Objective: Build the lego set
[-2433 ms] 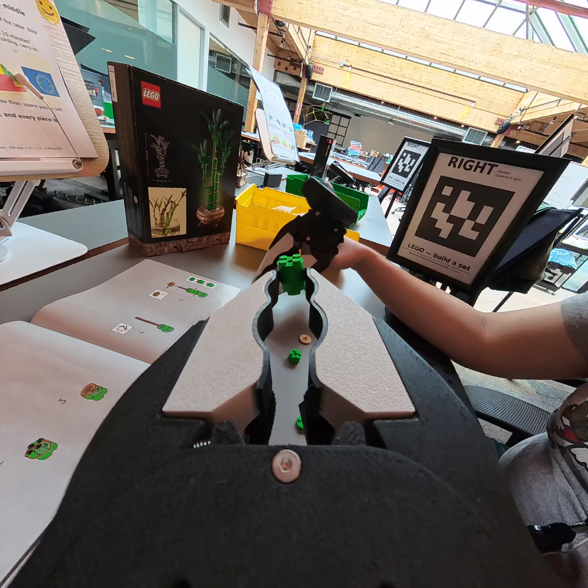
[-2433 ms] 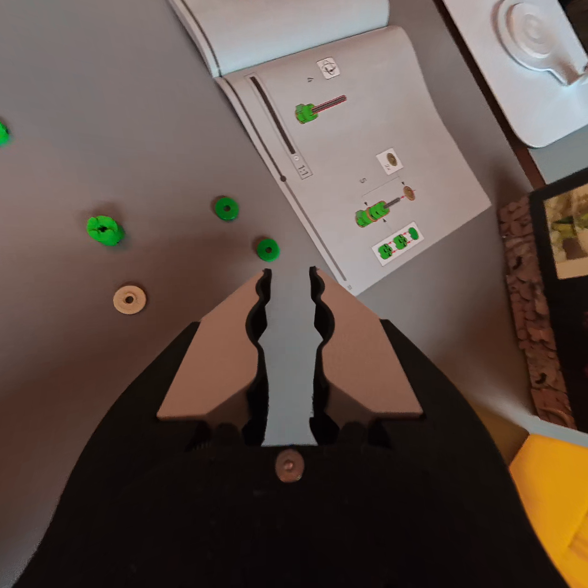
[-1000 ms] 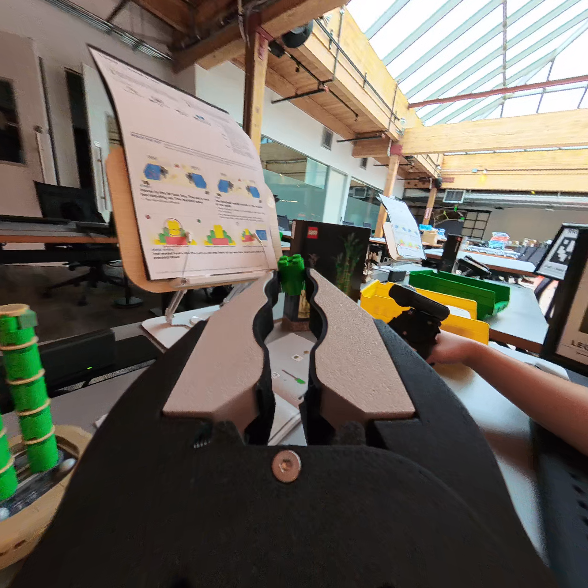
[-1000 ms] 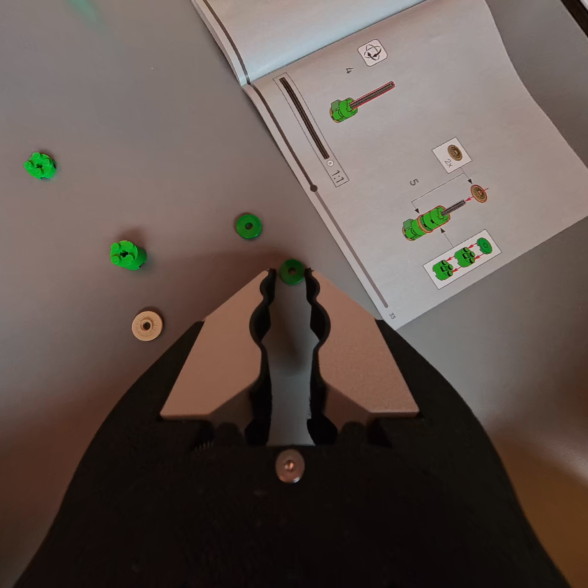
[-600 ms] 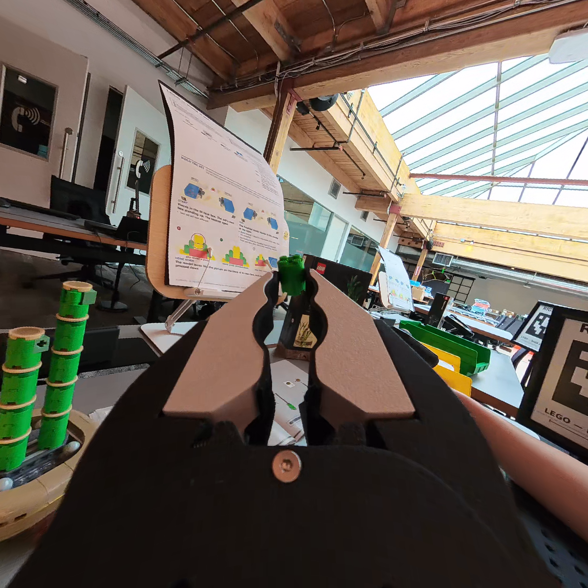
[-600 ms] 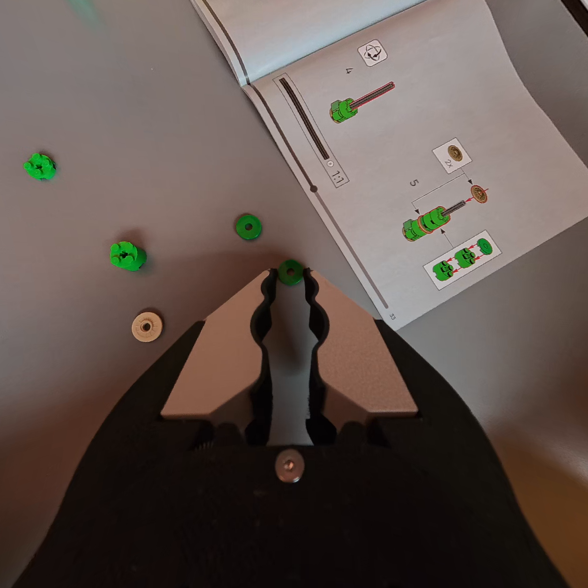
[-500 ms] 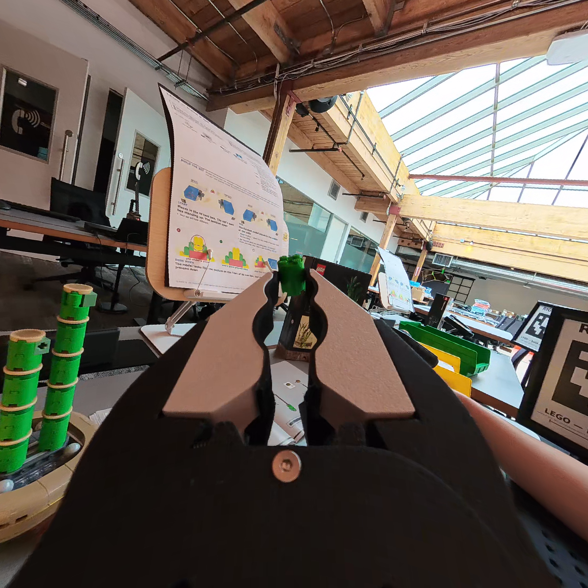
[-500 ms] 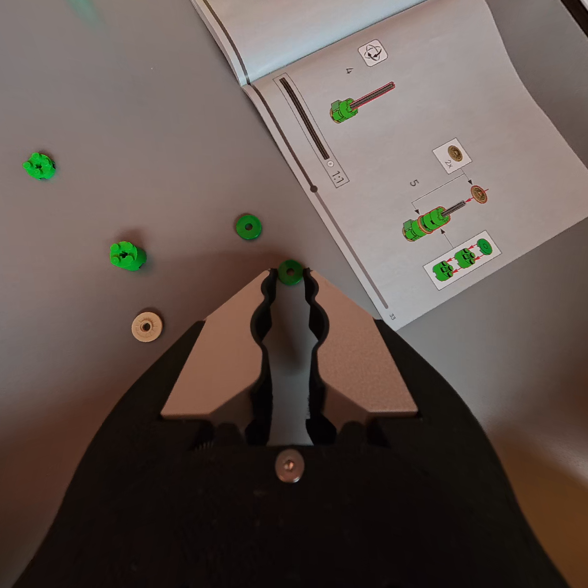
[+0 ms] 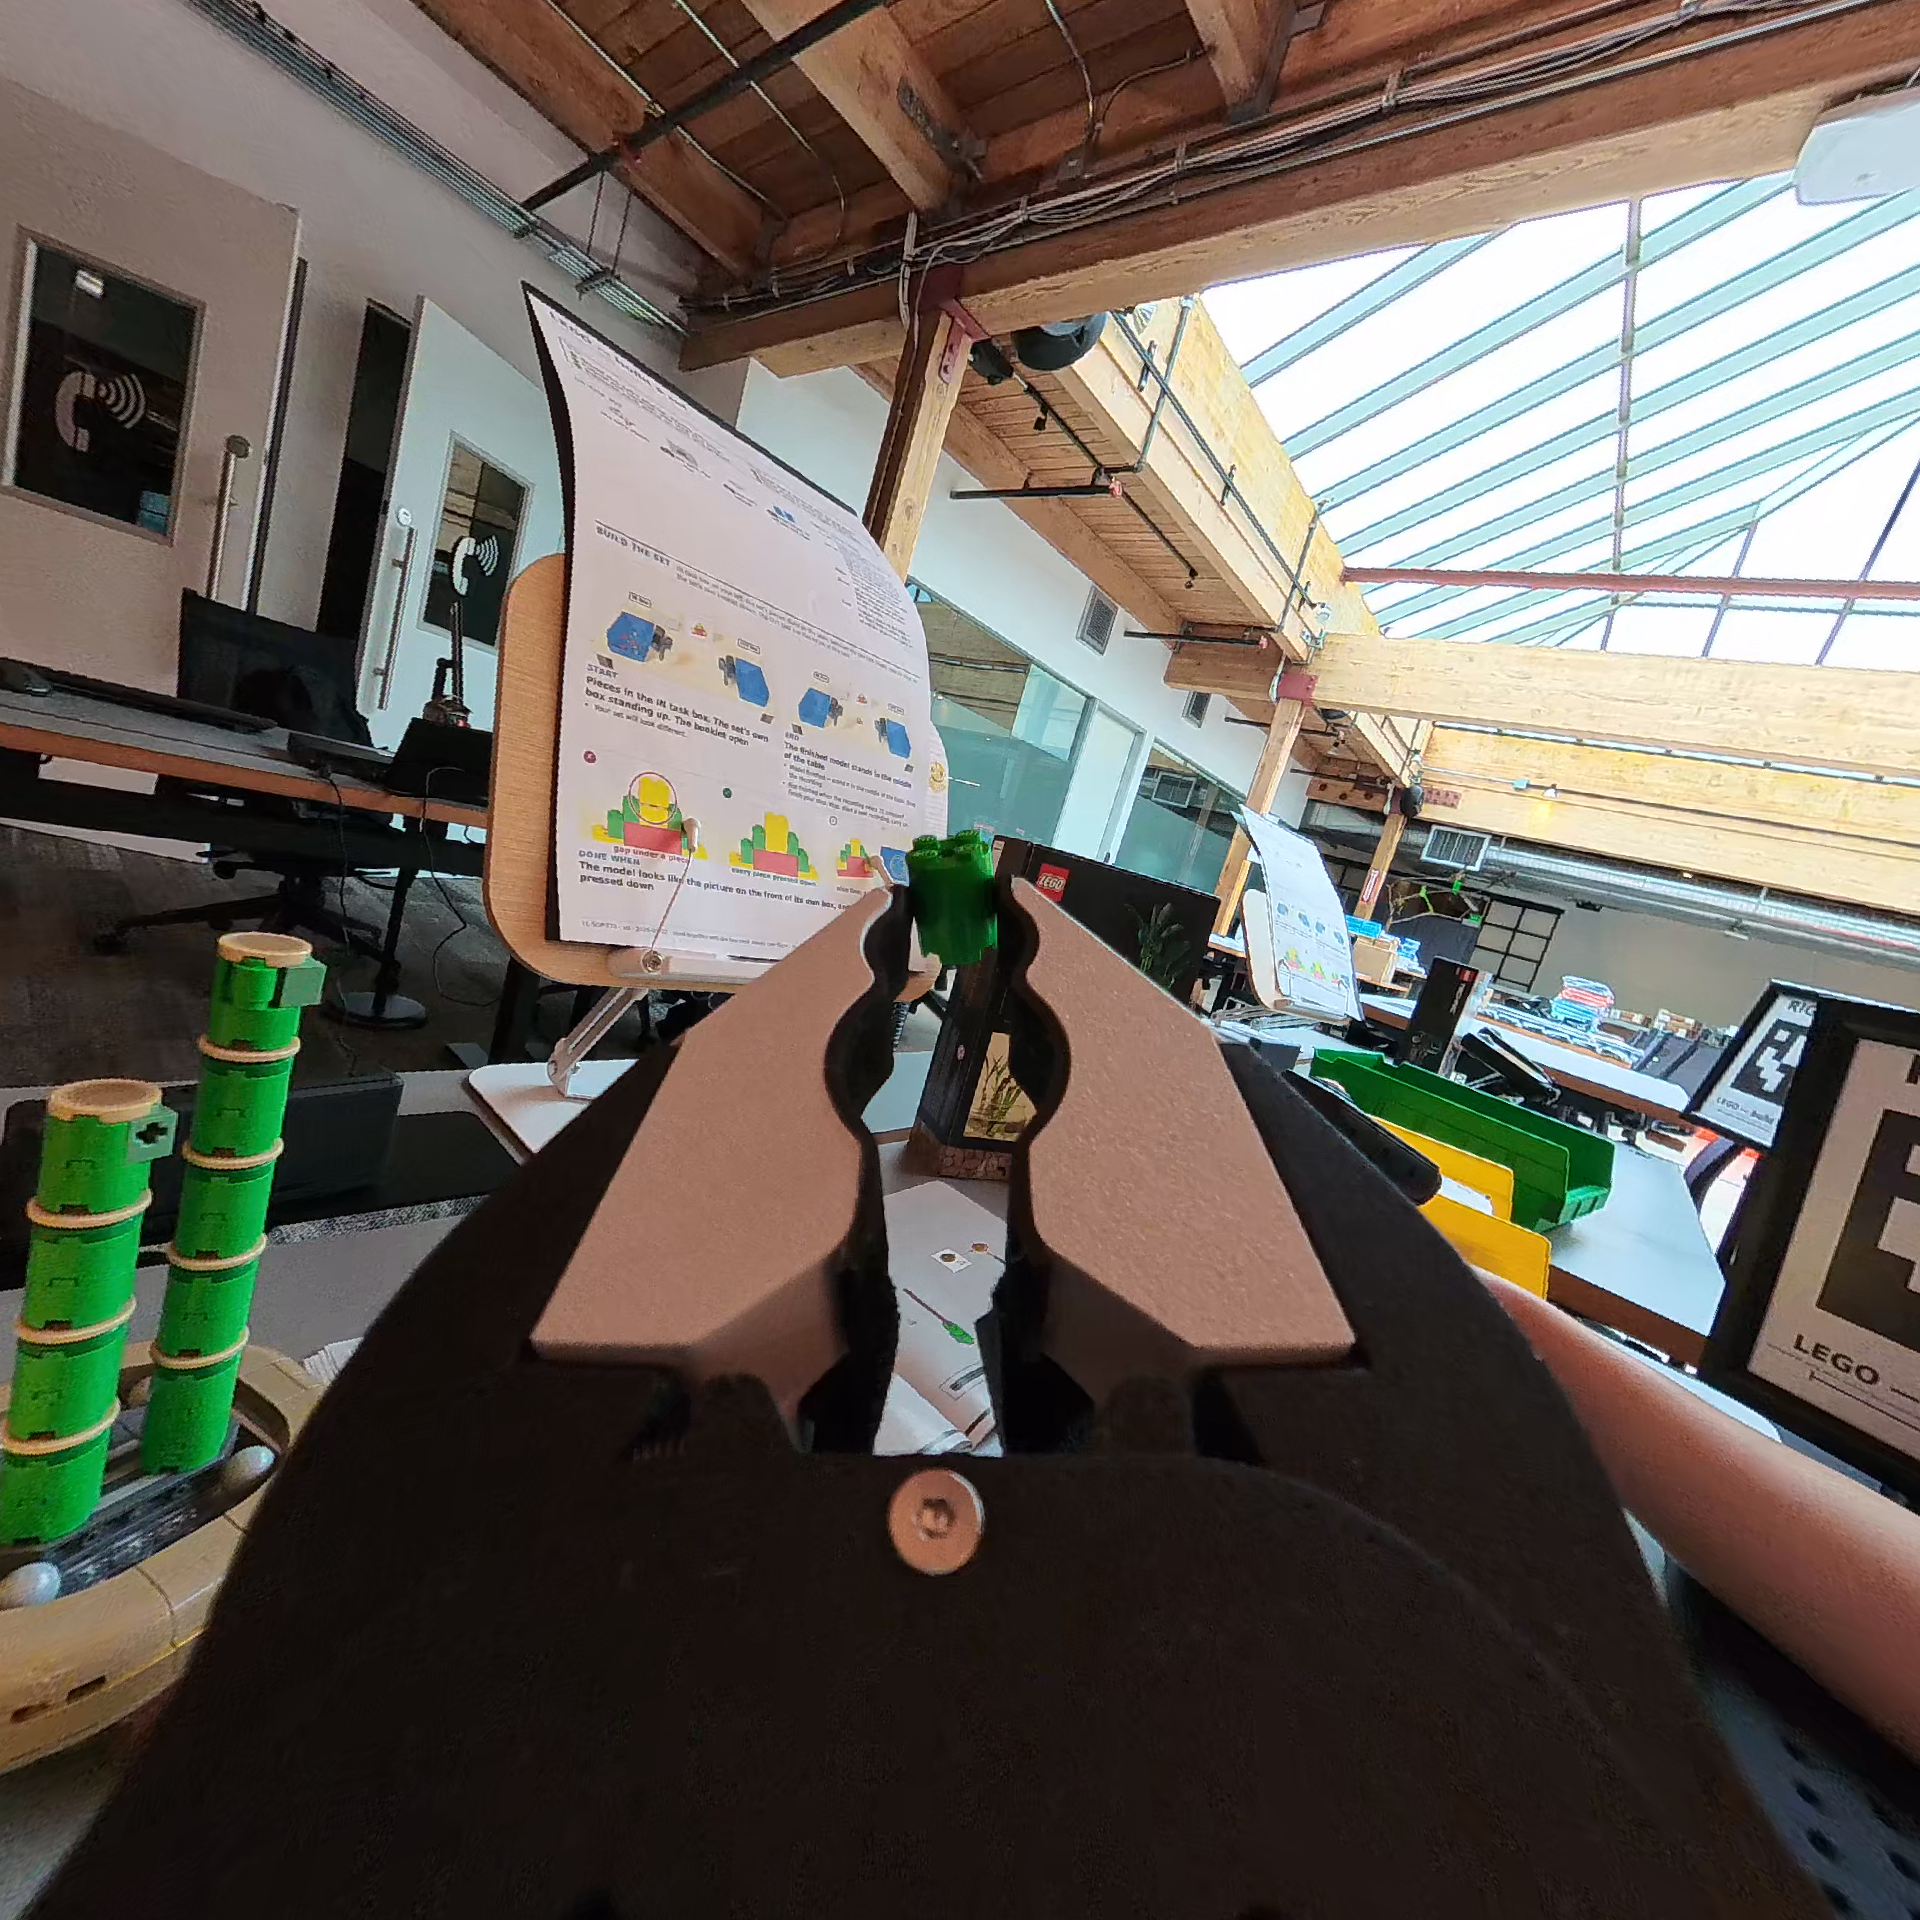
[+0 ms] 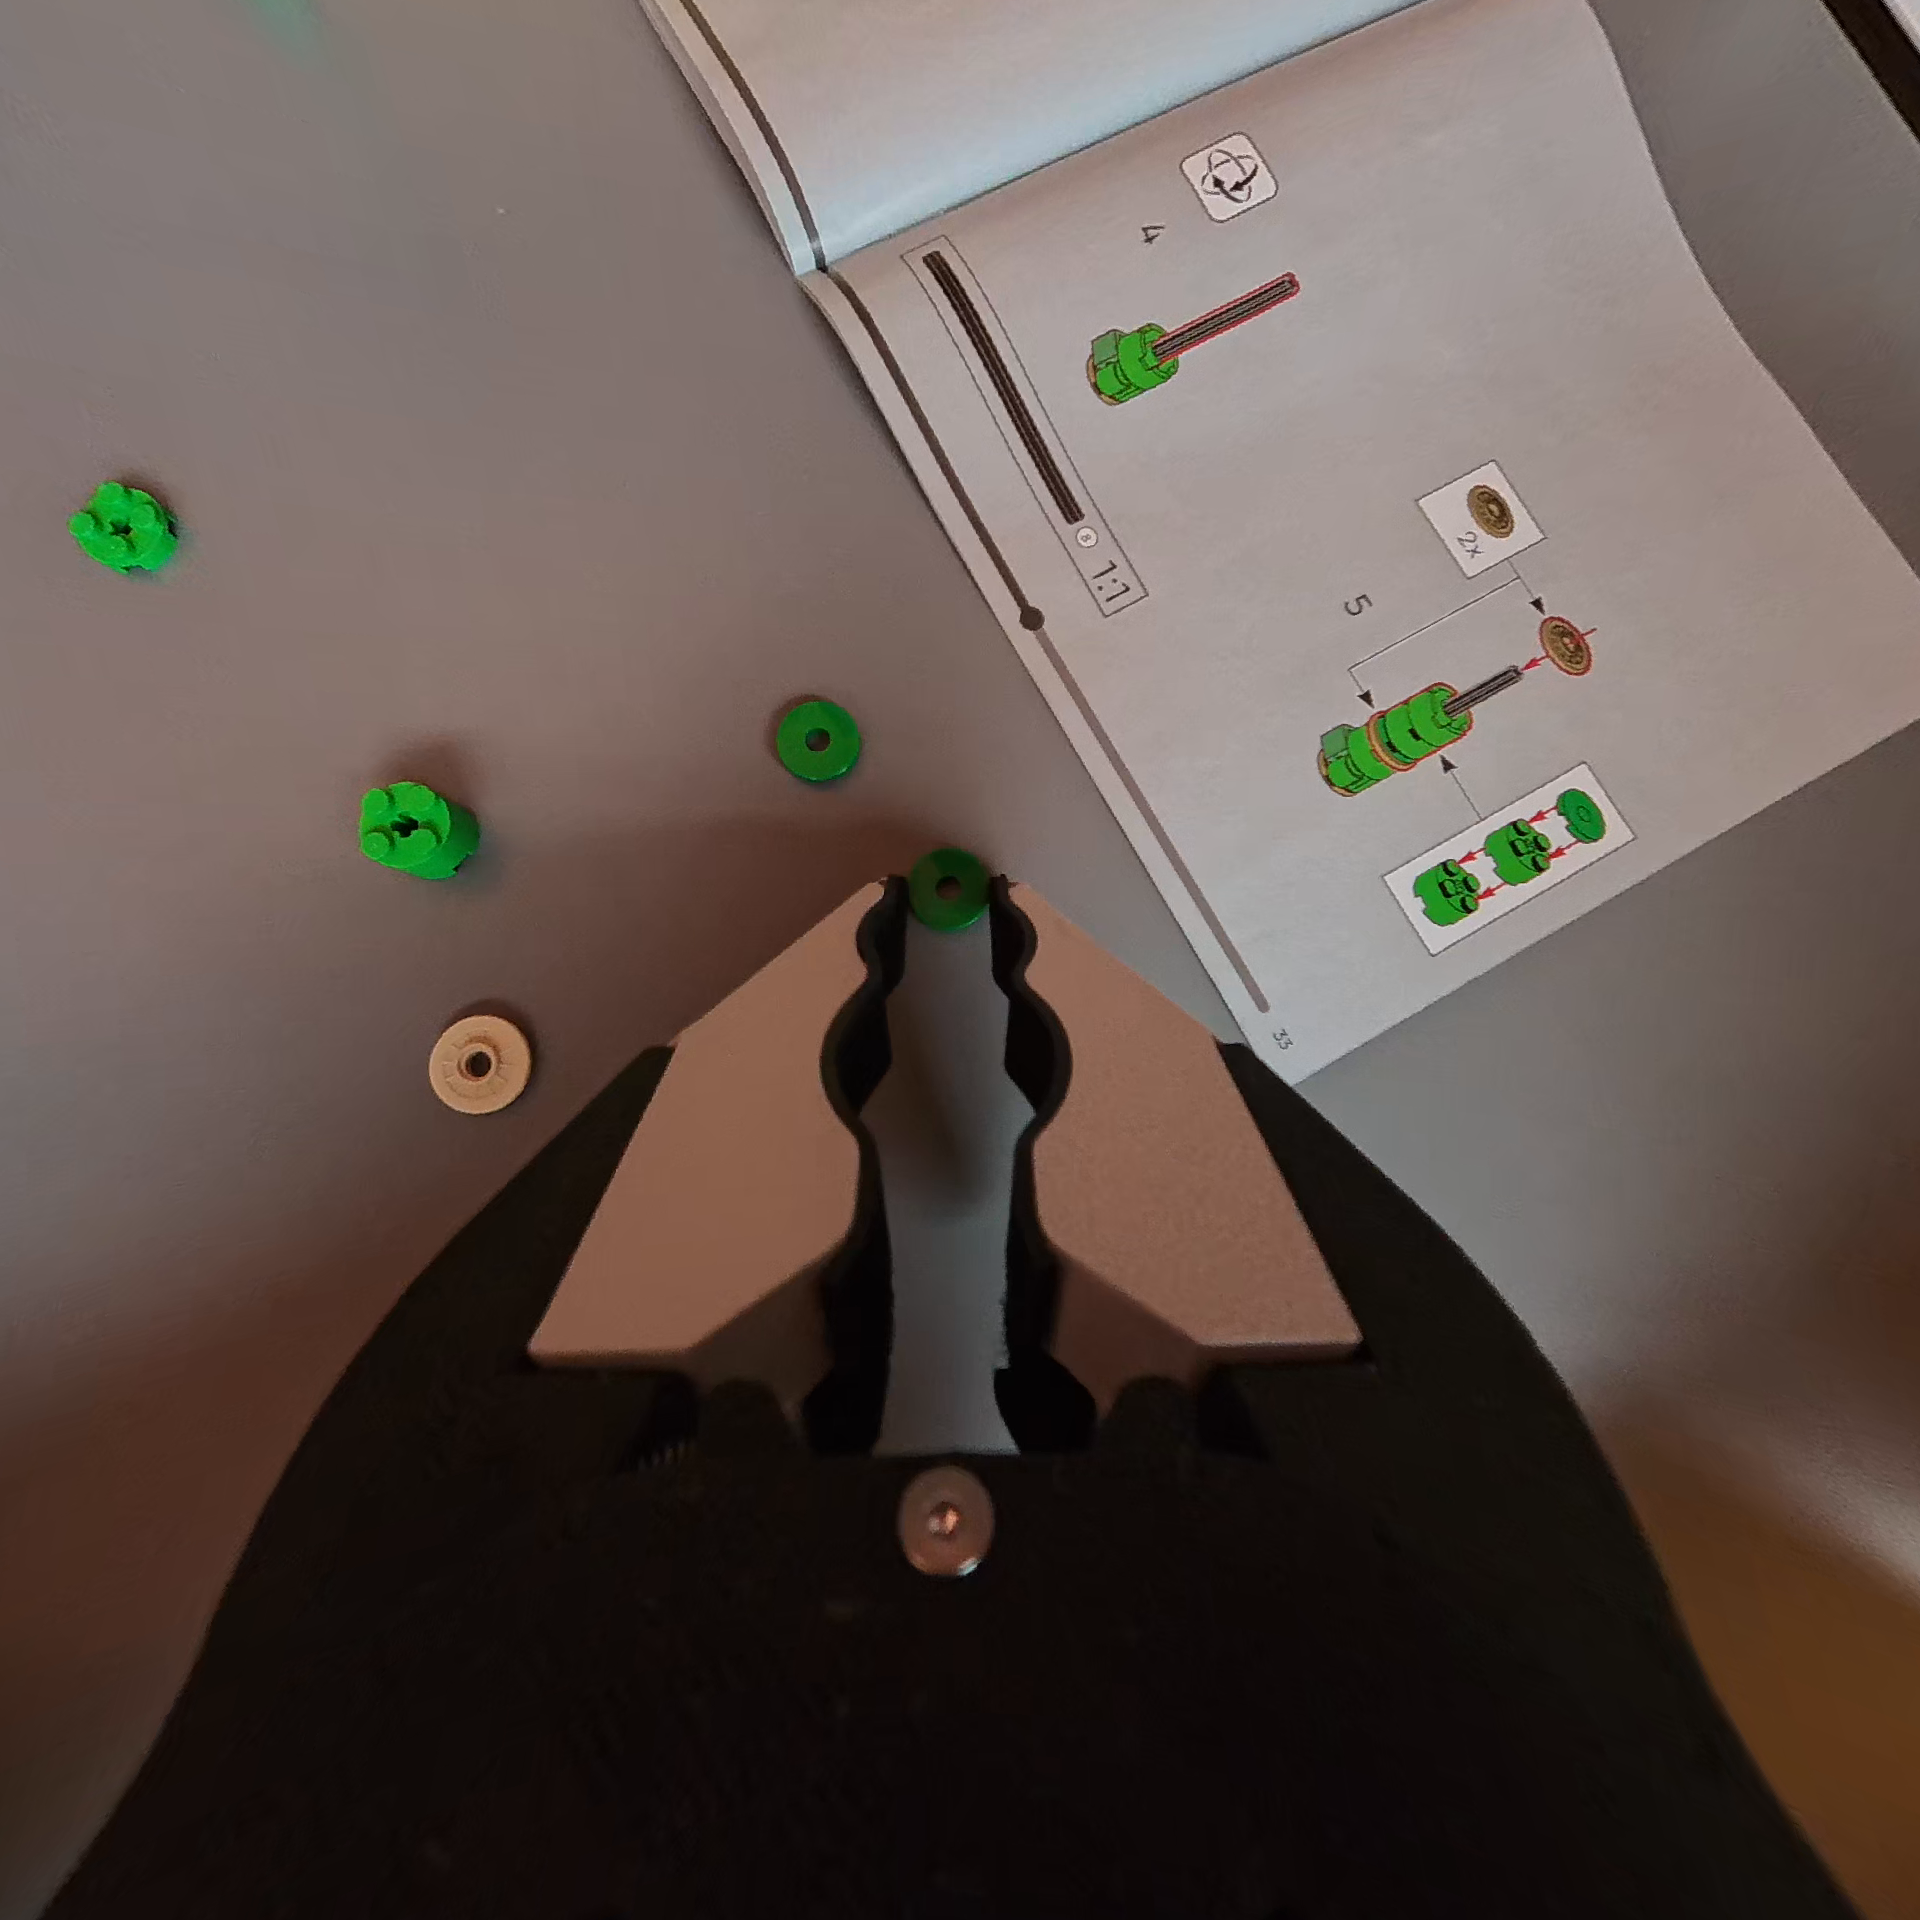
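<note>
My left gripper (image 9: 951,904) is shut on a green round brick (image 9: 951,896) and holds it up in the air, studs upward. The bamboo model (image 9: 156,1226), two green stalks in a tan pot, stands at the left. My right gripper (image 10: 945,891) points down at the grey table, its tips closed on a green round plate (image 10: 948,888) that lies flat. Nearby lie another green round plate (image 10: 818,739), two green round bricks (image 10: 416,829) (image 10: 123,527) and a tan round plate (image 10: 479,1063). The open instruction booklet (image 10: 1351,416) lies to the right.
A printed sheet on a wooden stand (image 9: 727,727) and the set's black box (image 9: 1091,935) stand beyond the left gripper. Yellow (image 9: 1486,1226) and green (image 9: 1455,1132) bins and a framed sign (image 9: 1849,1226) are at the right. A person's forearm (image 9: 1714,1455) crosses the lower right. The gap from one gripper's tips to the other's is roughly 40 cm. The right gripper is farther from the bamboo model (image 9: 156,1226), some 40 cm, than the left, some 20 cm.
My left gripper has tilted up and swung left with the brick, bringing the bamboo model into view. My right gripper came down onto the green round plate and narrowed on it, then held still.
</note>
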Available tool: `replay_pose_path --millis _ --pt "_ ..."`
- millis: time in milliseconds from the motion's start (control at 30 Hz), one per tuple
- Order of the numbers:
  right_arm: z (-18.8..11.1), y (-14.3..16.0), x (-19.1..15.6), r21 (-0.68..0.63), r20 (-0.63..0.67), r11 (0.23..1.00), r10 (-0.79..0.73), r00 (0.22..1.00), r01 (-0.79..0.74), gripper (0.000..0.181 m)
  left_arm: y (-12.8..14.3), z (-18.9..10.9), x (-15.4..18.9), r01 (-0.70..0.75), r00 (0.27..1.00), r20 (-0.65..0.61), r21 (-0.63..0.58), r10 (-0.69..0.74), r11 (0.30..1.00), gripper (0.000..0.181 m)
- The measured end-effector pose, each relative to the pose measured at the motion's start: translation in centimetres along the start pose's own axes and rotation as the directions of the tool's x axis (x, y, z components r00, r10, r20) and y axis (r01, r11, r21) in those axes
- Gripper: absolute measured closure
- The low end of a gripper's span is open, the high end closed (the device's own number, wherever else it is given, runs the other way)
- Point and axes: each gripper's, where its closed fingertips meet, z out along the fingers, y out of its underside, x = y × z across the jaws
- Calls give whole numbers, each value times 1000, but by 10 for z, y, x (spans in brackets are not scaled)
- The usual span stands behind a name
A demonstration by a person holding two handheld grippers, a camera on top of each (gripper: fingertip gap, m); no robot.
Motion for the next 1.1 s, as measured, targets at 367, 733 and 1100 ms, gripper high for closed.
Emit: replay_pose_path --millis 367,733,1100 --pt "0 0 0 -7 -14 1000 -25 1000 24 166 3 1 1 -7 1000 -3 -11 7 1000 167" --pt "0 0 0 -9 -16 999 -32 999 32 166 13 7 10 -11 999 -31 -51 10 999 167" --pt "-2 0 0 -29 -42 995 -97 994 96 166 66 30 52 -152 982 -145 -229 120 962 167"
